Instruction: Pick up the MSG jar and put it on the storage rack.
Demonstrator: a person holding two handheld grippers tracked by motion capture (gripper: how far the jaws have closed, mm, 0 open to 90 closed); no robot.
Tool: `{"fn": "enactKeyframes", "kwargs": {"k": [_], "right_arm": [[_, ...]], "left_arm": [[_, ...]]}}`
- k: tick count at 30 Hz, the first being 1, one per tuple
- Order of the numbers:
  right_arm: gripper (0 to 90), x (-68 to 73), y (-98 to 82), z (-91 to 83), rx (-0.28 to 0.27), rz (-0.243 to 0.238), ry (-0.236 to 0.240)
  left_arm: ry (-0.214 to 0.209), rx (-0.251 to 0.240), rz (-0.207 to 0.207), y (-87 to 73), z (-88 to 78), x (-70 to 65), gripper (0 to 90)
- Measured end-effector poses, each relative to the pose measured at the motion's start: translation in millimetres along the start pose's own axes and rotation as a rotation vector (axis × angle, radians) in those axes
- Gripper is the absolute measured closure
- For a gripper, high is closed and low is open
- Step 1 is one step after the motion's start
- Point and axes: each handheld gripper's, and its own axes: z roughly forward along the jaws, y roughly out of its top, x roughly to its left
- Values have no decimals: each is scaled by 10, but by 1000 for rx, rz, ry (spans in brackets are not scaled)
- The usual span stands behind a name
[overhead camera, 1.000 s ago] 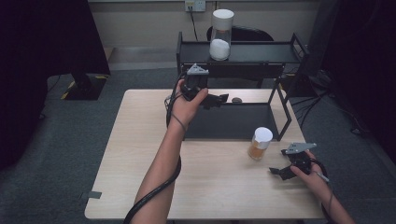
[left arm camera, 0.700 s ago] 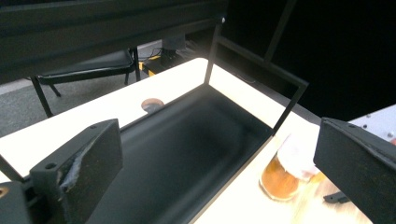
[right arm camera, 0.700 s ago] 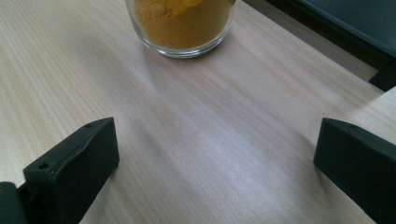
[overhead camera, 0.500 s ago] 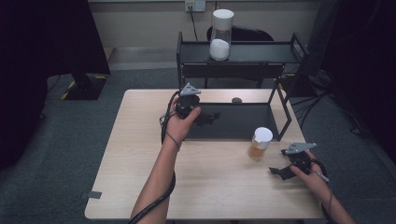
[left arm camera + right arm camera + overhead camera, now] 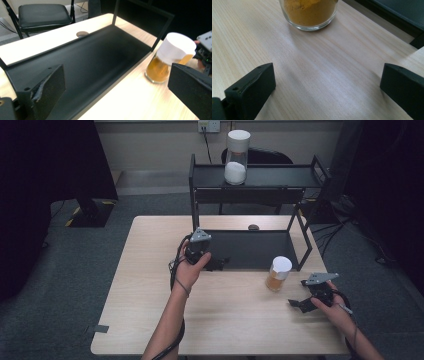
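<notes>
A glass jar of orange powder [image 5: 277, 274] with a white lid stands on the table just in front of the black rack's lower shelf [image 5: 255, 249]. My left gripper [image 5: 218, 263] is open and empty at the front left edge of that shelf. In the left gripper view its jaws [image 5: 120, 95] stand wide apart, with the jar [image 5: 170, 60] ahead on the right. My right gripper [image 5: 299, 294] rests open on the table just right of the jar. In the right gripper view its jaws [image 5: 328, 87] face the jar's base [image 5: 309, 12], apart from it.
A tall jar of white powder [image 5: 237, 157] stands on the rack's top shelf [image 5: 280, 176]. A small dark round spot [image 5: 253, 226] lies on the table behind the lower shelf. A black chair [image 5: 45, 13] stands beyond the table.
My left gripper has come down and back toward me, from near the rack's upper left post to the lower shelf's front edge. The right gripper and the jar have stayed put.
</notes>
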Motion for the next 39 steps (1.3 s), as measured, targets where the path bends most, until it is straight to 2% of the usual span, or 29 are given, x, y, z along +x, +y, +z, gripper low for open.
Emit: {"fn": "enactKeyframes", "kwargs": {"k": [14,27,34,39], "right_arm": [[0,-1,0,0,0,0,0],[0,-1,0,0,0,0,0],[0,-1,0,0,0,-1,0],[0,-2,1,0,0,-1,1]], "left_arm": [[-4,43,-4,-412,83,-38,9],[-6,71,-47,-806,127,-75,10],[-4,90,-55,-933,135,-89,10],[6,117,-40,-995,138,-138,10]]}}
